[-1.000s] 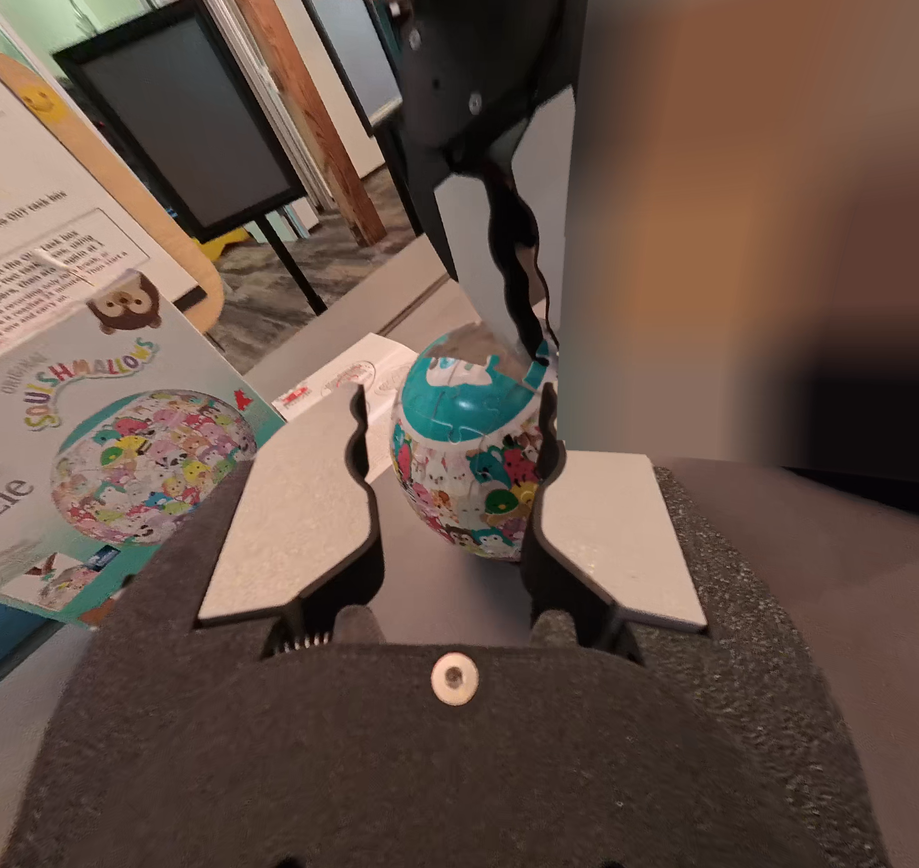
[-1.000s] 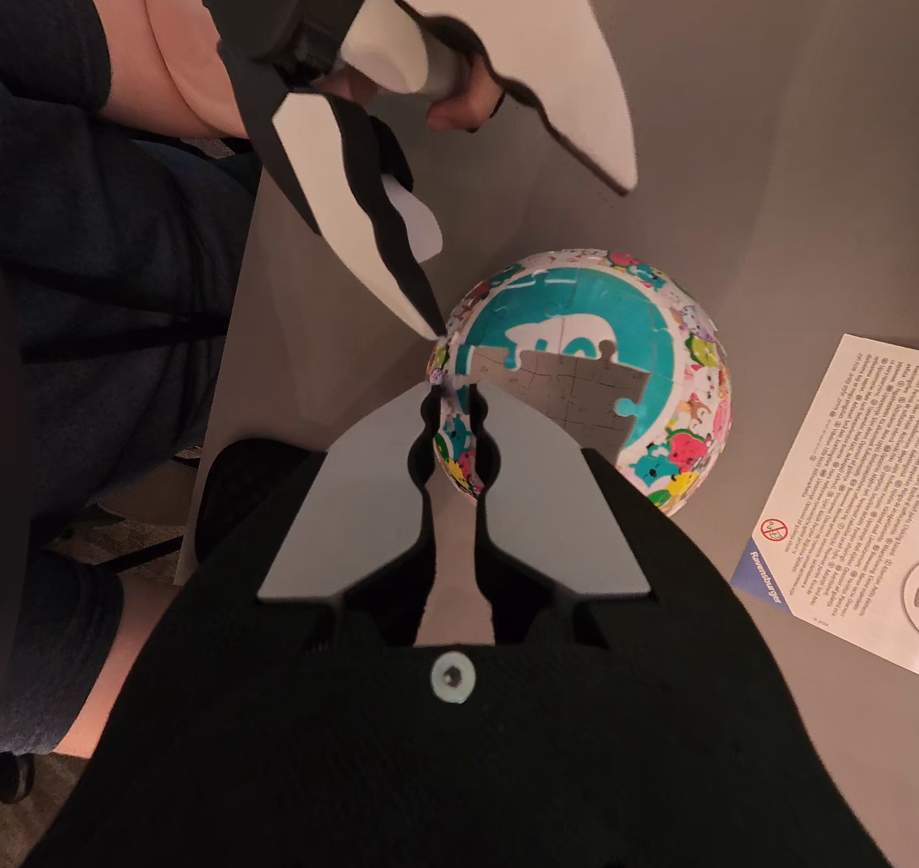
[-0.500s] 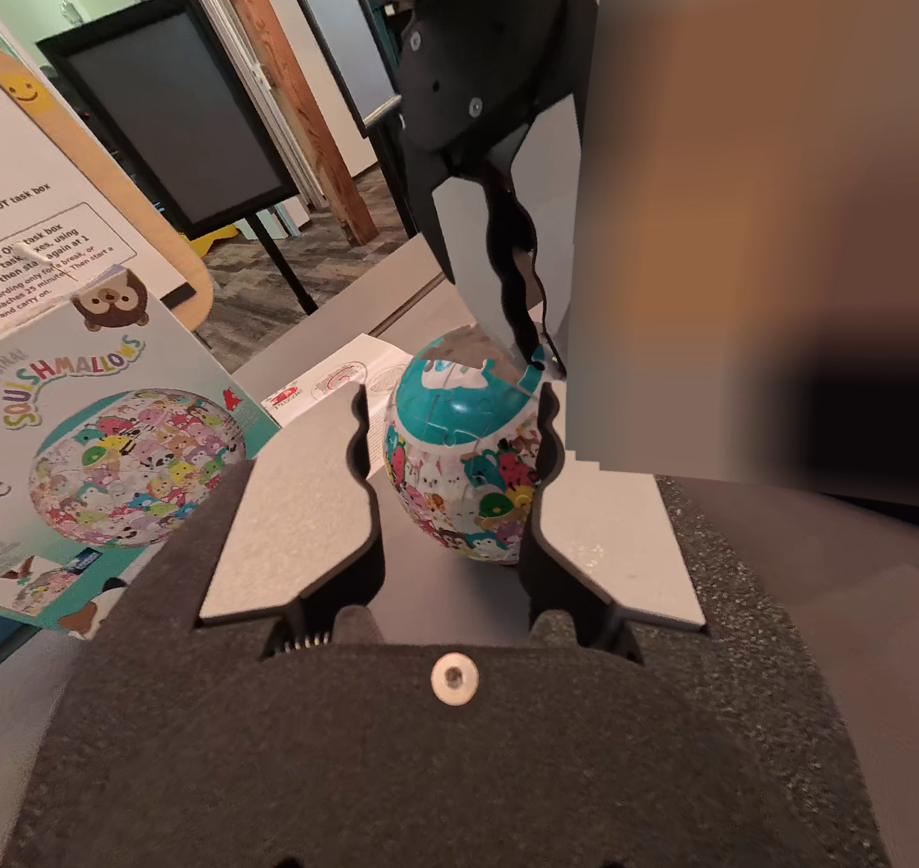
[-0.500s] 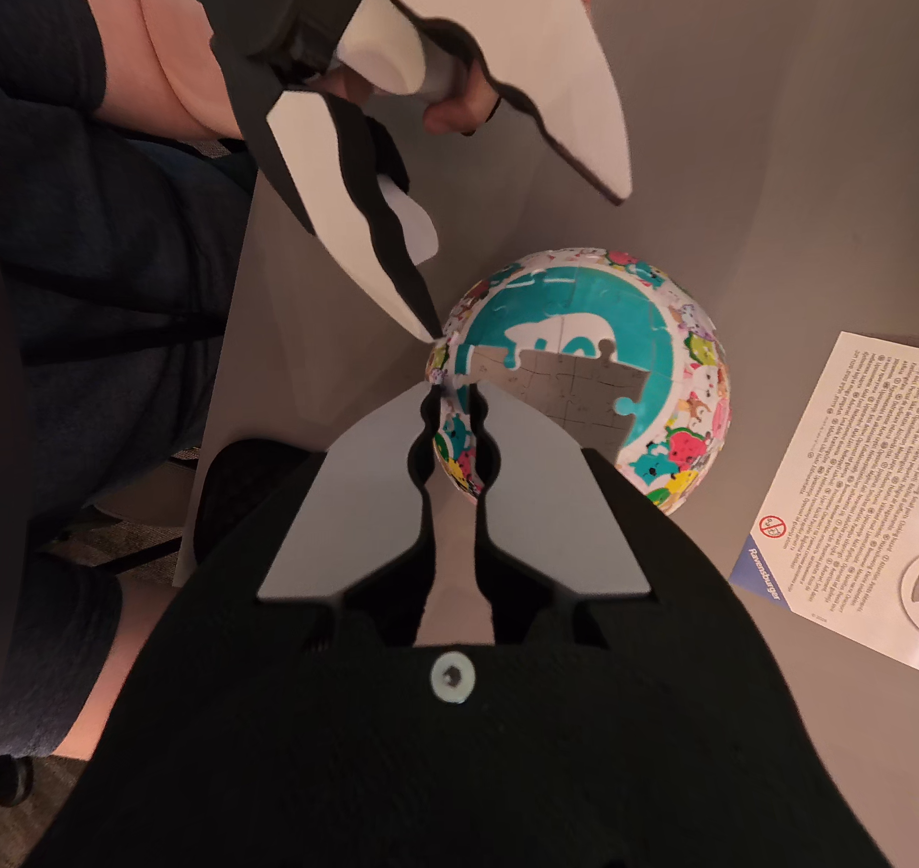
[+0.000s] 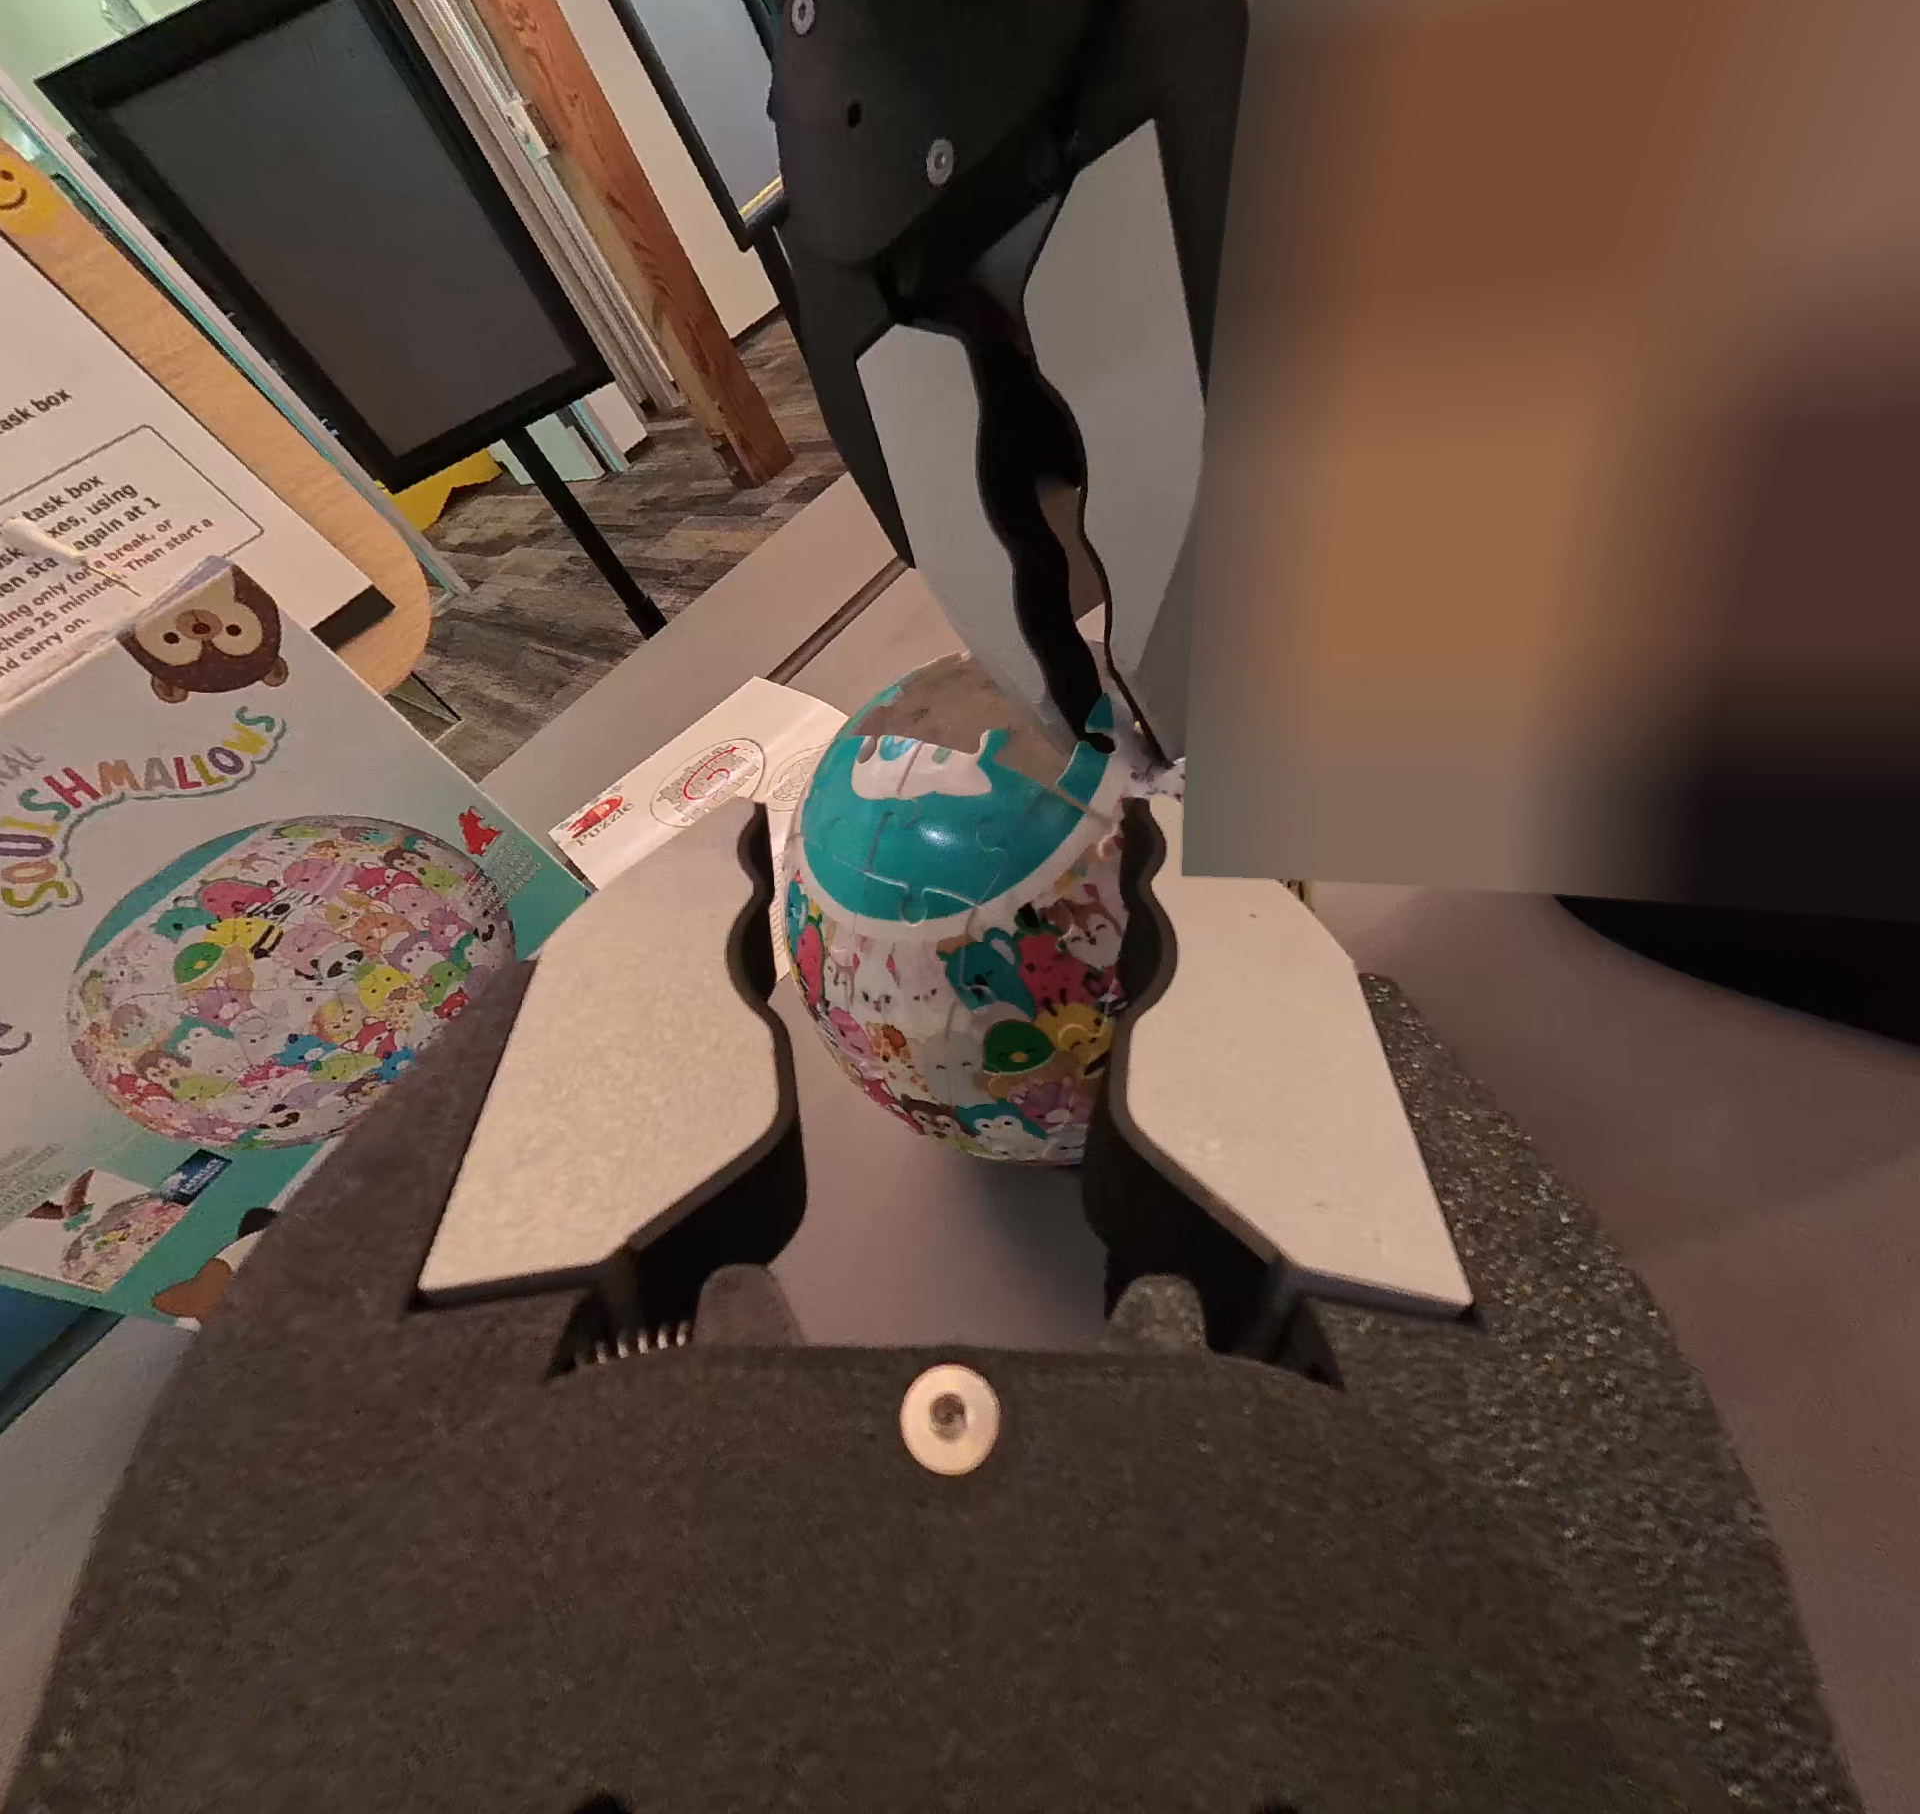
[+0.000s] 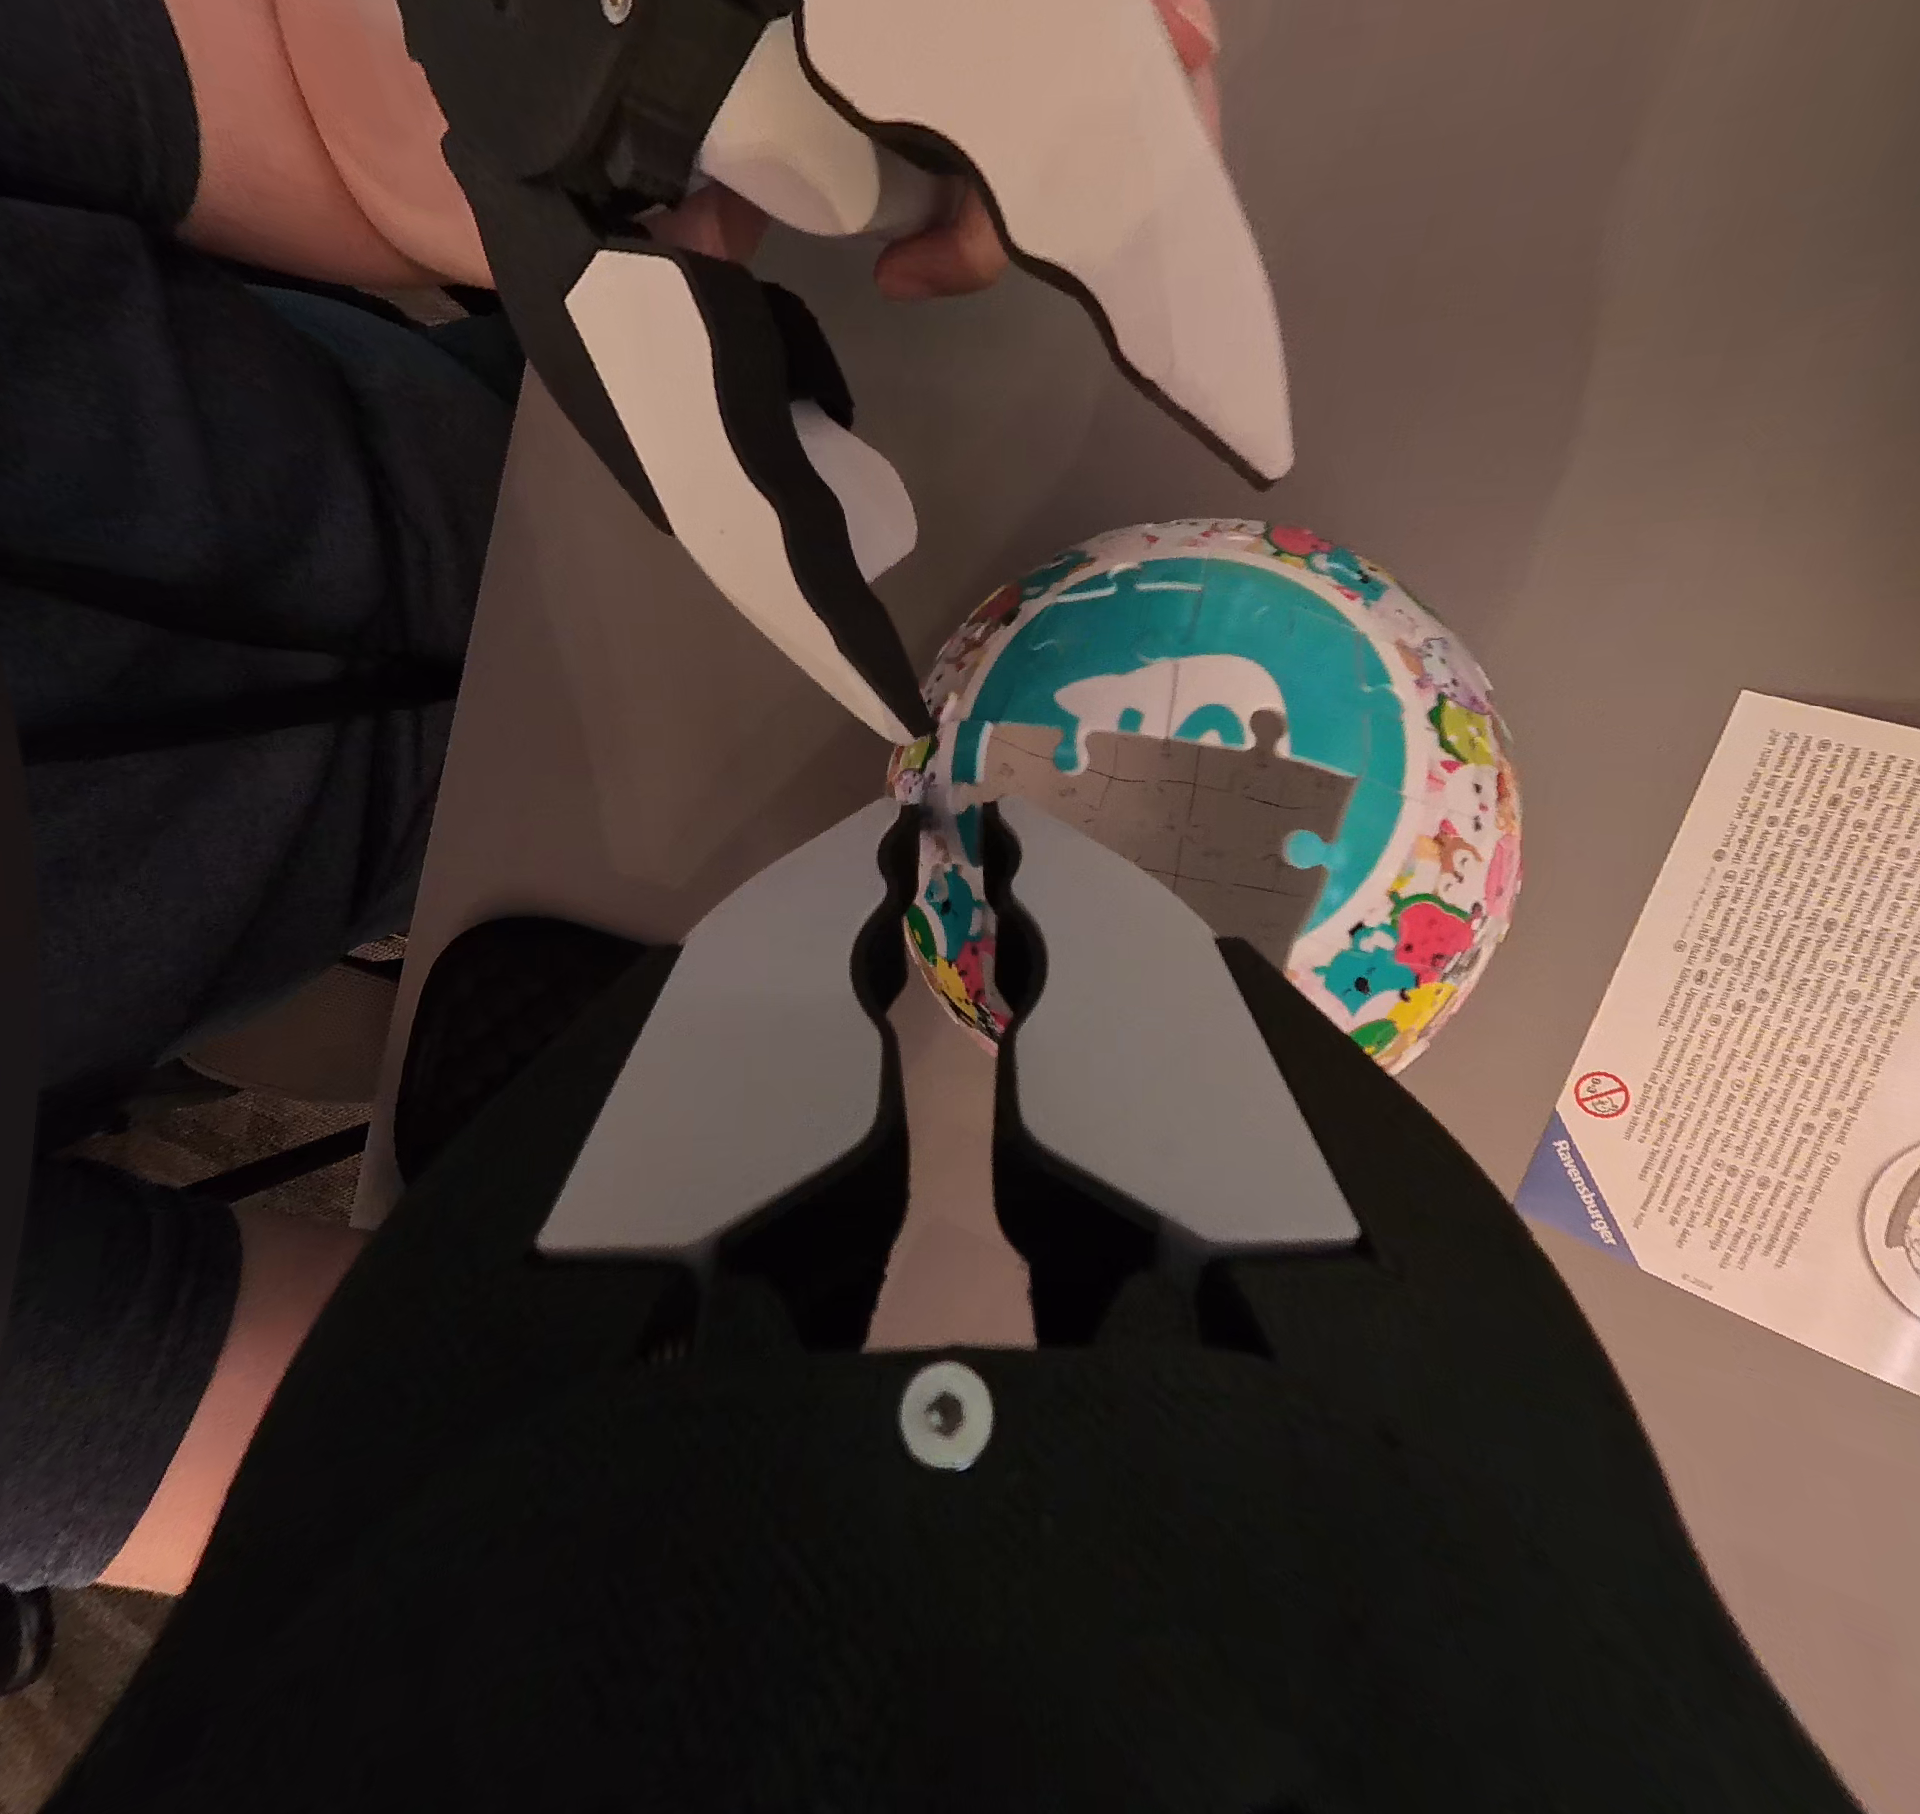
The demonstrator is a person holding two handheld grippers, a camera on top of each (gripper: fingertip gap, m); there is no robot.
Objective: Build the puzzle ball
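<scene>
The puzzle ball (image 5: 956, 943), teal on top and covered in coloured cartoon figures, stands on the grey table. A gap in its top shows the grey inside (image 6: 1195, 819). My left gripper (image 5: 945, 829) is open, and its fingertips flank the ball on both sides. In the right wrist view the left gripper (image 6: 1086, 595) reaches in from above, one tip against the ball's rim. My right gripper (image 6: 945, 808) is shut on a small puzzle piece (image 6: 920, 777) at the edge of the gap. The left wrist view shows the right gripper (image 5: 1091, 736) pointing down onto the ball's top.
The puzzle's box (image 5: 260, 881) stands upright at the left. A printed leaflet (image 6: 1714, 1037) lies on the table beyond the ball. A person's arm and legs (image 6: 260, 517) are at the table's edge (image 6: 468, 829). A dark board on a stand (image 5: 332, 258) is off the table.
My left gripper has moved forward, so the ball now sits between its fingertips. My right gripper has stayed at the ball's top with the piece.
</scene>
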